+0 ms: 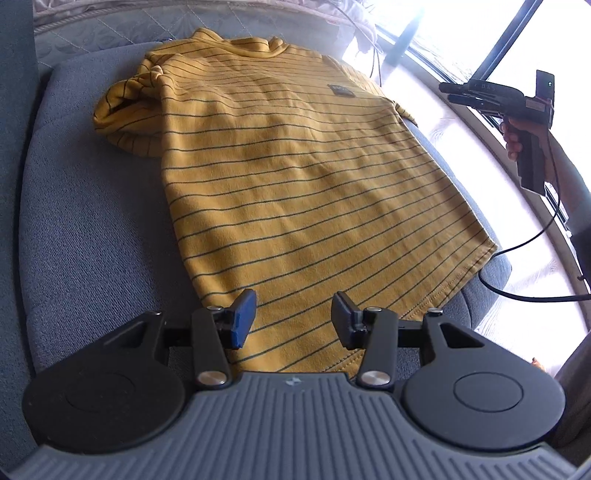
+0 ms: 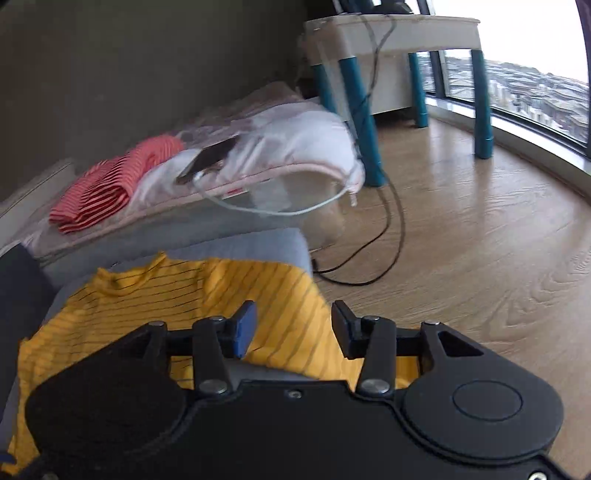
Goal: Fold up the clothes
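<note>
The yellow striped shirt point(image 1: 288, 177) lies spread flat on the grey cushion point(image 1: 92, 221), ready for folding. The left tool point(image 1: 293, 319), fingers apart, hovers over the hem at lower centre; the right tool point(image 2: 293, 325), also apart and empty, hangs over the shirt's edge.

Grey cushion point(image 1: 92, 221) bare left of yellow shirt point(image 1: 295, 177) — room there. Black cable point(image 1: 524, 295) trails right — red striped clothes point(image 2: 107, 184) piled behind.

Ahead-left of fingers: red-striped cloth point(image 2: 107, 188), phone point(image 2: 207, 158) on white bedding point(image 2: 295, 140). Ahead-right: table point(image 2: 399, 33) on teal legs, black cable point(image 2: 388, 229) across wood floor point(image 2: 480, 240), window point(image 2: 535, 85).
</note>
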`<state>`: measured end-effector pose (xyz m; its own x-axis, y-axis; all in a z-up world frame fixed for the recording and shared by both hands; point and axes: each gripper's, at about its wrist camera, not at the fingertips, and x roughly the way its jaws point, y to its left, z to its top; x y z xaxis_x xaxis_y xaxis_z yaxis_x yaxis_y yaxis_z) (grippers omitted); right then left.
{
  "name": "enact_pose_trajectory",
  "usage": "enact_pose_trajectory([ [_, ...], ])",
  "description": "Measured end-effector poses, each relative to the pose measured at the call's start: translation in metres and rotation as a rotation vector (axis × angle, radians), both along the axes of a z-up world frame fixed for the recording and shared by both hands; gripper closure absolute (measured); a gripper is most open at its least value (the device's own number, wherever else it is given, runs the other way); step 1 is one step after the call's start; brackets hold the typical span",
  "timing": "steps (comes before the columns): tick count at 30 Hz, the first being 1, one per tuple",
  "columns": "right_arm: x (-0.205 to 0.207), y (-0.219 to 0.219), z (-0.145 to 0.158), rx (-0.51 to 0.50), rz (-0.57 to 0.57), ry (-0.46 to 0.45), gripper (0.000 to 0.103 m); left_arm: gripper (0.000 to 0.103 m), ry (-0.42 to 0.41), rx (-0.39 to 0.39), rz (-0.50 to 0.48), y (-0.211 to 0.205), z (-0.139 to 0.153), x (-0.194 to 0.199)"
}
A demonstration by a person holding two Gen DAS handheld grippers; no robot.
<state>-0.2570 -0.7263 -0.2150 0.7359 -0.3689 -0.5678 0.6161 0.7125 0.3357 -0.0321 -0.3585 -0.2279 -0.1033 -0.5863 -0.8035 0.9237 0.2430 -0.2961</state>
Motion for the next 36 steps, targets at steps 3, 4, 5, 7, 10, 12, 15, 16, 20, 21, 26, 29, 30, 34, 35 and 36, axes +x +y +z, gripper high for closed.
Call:
enact_pose_trajectory([
  [3, 0.058, 0.056, 0.000, -0.016, 0.284, 0.022, 0.048, 0.051, -0.051, 0.008, -0.020, -0.003, -0.001, -0.005],
  [4, 0.078, 0.077, -0.002, -0.025, 0.376, 0.031, 0.048, 0.051, -0.053, 0.010, -0.019, -0.001, -0.003, -0.006],
  [5, 0.096, 0.098, -0.005, -0.033, 0.457, 0.038, 0.048, 0.050, -0.056, 0.011, -0.018, 0.000, -0.005, -0.007],
  [7, 0.123, 0.132, -0.013, -0.045, 0.571, 0.056, 0.048, 0.049, -0.075, 0.016, -0.031, 0.003, -0.007, -0.011],
  [10, 0.152, 0.174, -0.028, -0.121, 0.681, 0.178, 0.048, 0.046, -0.130, 0.023, -0.074, 0.009, -0.009, -0.021],
  [12, 0.152, 0.194, -0.032, -0.222, 0.715, 0.273, 0.046, 0.044, -0.180, 0.028, -0.114, 0.013, -0.009, -0.028],
  [15, 0.137, 0.198, -0.031, -0.237, 0.748, 0.338, 0.042, 0.040, -0.212, 0.020, -0.151, 0.019, -0.010, -0.035],
  [16, 0.134, 0.198, -0.029, -0.238, 0.768, 0.369, 0.042, 0.040, -0.218, 0.015, -0.159, 0.021, -0.010, -0.036],
  [20, 0.142, 0.201, -0.003, -0.292, 0.891, 0.474, 0.046, 0.039, -0.205, 0.003, -0.159, 0.024, -0.008, -0.034],
  [21, 0.149, 0.203, 0.010, -0.317, 0.932, 0.470, 0.046, 0.039, -0.189, -0.005, -0.142, 0.023, -0.005, -0.030],
  [26, 0.214, 0.228, 0.073, -0.425, 1.032, 0.340, 0.047, 0.039, -0.153, -0.072, -0.036, 0.018, 0.008, -0.011],
  [29, 0.266, 0.248, 0.070, -0.442, 1.074, 0.329, 0.052, 0.039, -0.169, -0.099, 0.039, 0.014, 0.013, 0.000],
  [30, 0.280, 0.254, 0.062, -0.450, 1.087, 0.341, 0.054, 0.039, -0.158, -0.101, 0.055, 0.014, 0.012, 0.003],
  [34, 0.324, 0.268, 0.020, -0.510, 1.075, 0.416, 0.060, 0.039, -0.116, -0.102, 0.105, 0.013, 0.006, 0.014],
  [35, 0.330, 0.268, 0.011, -0.506, 1.066, 0.430, 0.061, 0.039, -0.110, -0.097, 0.105, 0.013, 0.004, 0.015],
  [36, 0.335, 0.268, 0.003, -0.508, 1.070, 0.448, 0.061, 0.039, -0.104, -0.093, 0.105, 0.014, 0.002, 0.015],
])
